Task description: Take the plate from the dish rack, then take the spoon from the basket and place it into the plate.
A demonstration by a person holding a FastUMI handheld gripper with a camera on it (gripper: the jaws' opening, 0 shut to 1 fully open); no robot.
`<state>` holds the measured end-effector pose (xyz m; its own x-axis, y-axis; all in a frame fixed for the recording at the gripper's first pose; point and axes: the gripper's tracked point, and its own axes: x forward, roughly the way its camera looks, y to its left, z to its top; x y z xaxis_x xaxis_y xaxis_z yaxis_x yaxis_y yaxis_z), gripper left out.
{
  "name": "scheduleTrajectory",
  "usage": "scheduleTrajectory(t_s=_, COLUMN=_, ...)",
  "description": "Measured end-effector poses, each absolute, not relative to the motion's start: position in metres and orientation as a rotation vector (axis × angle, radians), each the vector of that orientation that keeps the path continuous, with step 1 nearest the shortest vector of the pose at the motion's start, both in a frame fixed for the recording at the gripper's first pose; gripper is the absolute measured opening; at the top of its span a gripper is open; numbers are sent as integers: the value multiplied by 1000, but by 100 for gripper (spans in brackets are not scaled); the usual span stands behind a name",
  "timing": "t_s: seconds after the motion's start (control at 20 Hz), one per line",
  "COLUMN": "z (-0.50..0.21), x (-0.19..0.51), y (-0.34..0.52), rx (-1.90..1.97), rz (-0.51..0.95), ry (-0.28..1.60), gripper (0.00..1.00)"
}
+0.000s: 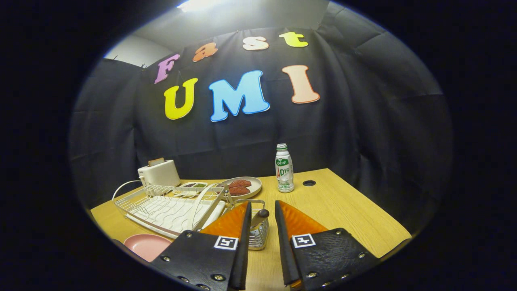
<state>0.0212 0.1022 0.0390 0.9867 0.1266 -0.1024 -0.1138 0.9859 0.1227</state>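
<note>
in the gripper view the pink plate [146,245] lies on the tabletop [343,214] at lower left, off the dish rack [169,208]. the claw [262,212] hangs released around the spoon [259,217] standing in the basket [258,234]. spoon step, i judge: next, clench on its handle and lift.
</note>
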Motion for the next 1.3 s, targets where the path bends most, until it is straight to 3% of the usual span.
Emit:
scheduleTrajectory(t_s=0.2, z=35, x=42, y=107, rx=143, rz=146, ry=105, gripper=34)
scheduleTrajectory(t_s=0.25, z=37, x=45, y=110, rx=155, rz=152, ry=94, gripper=26)
scheduleTrajectory(t_s=0.45, z=36, x=47, y=110, rx=159, rz=133, ry=100, gripper=21)
scheduleTrajectory(t_s=0.5, z=34, x=49, y=118, rx=177, rz=148, ry=116, gripper=15)
scheduleTrajectory(t_s=0.6, z=36, x=53, y=118, rx=184, rz=127, ry=123, gripper=14)
scheduleTrajectory(t_s=0.8, z=50, x=51, y=119, rx=172, rz=119, ry=145, gripper=3)
scheduleTrajectory(t_s=1.3, z=118, x=37, y=125, rx=80, rz=98, ry=149, gripper=3)
